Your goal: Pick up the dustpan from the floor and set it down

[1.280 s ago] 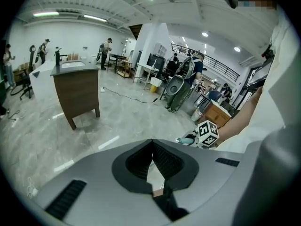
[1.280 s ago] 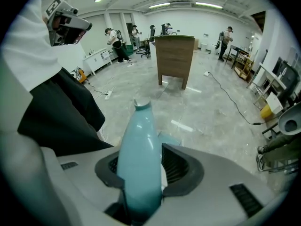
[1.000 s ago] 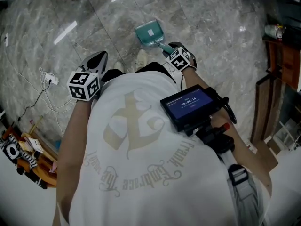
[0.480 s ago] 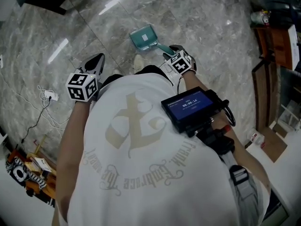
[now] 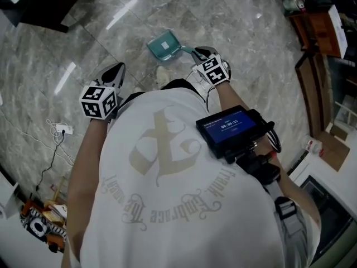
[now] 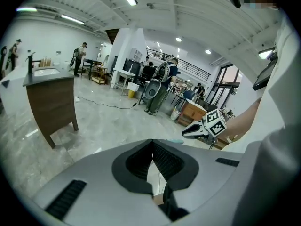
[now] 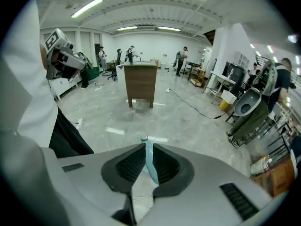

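Note:
The teal dustpan (image 5: 163, 44) shows in the head view just ahead of the person's feet, over the grey marble floor. Its thin handle (image 5: 187, 51) runs back to my right gripper (image 5: 202, 54). In the right gripper view the handle (image 7: 149, 164) stands upright between the jaws of the right gripper (image 7: 146, 147), which are closing with both pads against it. My left gripper (image 5: 113, 73) hangs at the person's left side, away from the dustpan. In the left gripper view the left gripper (image 6: 152, 145) has its jaw tips together with nothing between them.
A dark wooden cabinet (image 5: 39, 1) stands at the far left. A white cable and plug (image 5: 62, 130) lie on the floor to the left. Brown wooden furniture (image 5: 318, 32) lines the right side. A screen device (image 5: 228, 126) hangs on the person's chest.
The right gripper has come up with the dustpan's handle, and the dustpan has drifted left and up in the head view. The left gripper has kept its place.

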The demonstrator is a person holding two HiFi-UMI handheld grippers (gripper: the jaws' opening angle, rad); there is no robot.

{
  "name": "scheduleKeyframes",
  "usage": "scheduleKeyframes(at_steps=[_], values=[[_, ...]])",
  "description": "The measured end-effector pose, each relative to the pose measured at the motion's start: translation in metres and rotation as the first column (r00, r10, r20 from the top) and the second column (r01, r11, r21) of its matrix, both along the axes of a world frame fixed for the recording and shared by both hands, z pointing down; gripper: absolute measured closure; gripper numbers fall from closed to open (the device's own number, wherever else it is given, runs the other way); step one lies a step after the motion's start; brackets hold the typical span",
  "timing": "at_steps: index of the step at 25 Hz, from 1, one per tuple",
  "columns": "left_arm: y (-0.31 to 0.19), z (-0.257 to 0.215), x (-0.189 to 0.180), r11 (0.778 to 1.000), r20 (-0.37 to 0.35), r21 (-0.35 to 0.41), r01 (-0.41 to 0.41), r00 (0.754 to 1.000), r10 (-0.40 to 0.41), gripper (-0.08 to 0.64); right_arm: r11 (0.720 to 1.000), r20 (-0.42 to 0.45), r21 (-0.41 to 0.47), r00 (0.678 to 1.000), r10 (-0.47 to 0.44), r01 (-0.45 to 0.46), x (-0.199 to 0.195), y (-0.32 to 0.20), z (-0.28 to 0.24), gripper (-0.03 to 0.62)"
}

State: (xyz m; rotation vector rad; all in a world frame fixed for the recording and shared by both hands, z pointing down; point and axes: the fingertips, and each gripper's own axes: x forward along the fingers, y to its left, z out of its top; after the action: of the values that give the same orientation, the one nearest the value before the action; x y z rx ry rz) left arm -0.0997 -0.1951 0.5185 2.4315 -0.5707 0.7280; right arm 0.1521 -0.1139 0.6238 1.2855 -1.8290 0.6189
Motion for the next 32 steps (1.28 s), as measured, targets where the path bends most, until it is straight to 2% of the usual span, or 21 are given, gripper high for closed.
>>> scheduleKeyframes(at_steps=[4, 7, 12, 18, 22, 32], values=[[0.011, -0.003, -0.002, 0.999, -0.022, 0.017, -0.051, 0.998, 0.051, 0.548, 0.981, 0.101, 0.091, 0.982, 0.162, -0.172, -0.006, 0.003, -0.028, 0.56], [0.03, -0.006, -0.014, 0.996, -0.039, 0.046, -0.078, 0.996, 0.08, 0.548, 0.959, 0.162, 0.148, 0.963, 0.217, -0.241, -0.024, 0.021, -0.049, 0.572], [0.047, -0.012, -0.021, 0.989, -0.062, 0.059, -0.134, 0.989, 0.137, 0.548, 0.949, 0.217, 0.218, 0.959, 0.18, -0.227, -0.064, 0.034, -0.086, 0.575], [0.042, -0.009, -0.006, 0.977, -0.065, 0.039, -0.211, 0.975, 0.213, 0.548, 0.929, 0.305, 0.289, 0.942, 0.14, -0.232, -0.092, 0.024, -0.124, 0.575], [0.043, -0.006, 0.009, 0.965, -0.069, 0.039, -0.258, 0.963, 0.26, 0.548, 0.916, 0.329, 0.305, 0.932, 0.154, -0.26, -0.093, 0.028, -0.13, 0.577], [0.049, 0.004, 0.026, 0.944, -0.064, 0.008, -0.33, 0.942, 0.33, 0.548, 0.9, 0.342, 0.268, 0.907, 0.245, -0.344, -0.078, 0.045, -0.118, 0.575]])
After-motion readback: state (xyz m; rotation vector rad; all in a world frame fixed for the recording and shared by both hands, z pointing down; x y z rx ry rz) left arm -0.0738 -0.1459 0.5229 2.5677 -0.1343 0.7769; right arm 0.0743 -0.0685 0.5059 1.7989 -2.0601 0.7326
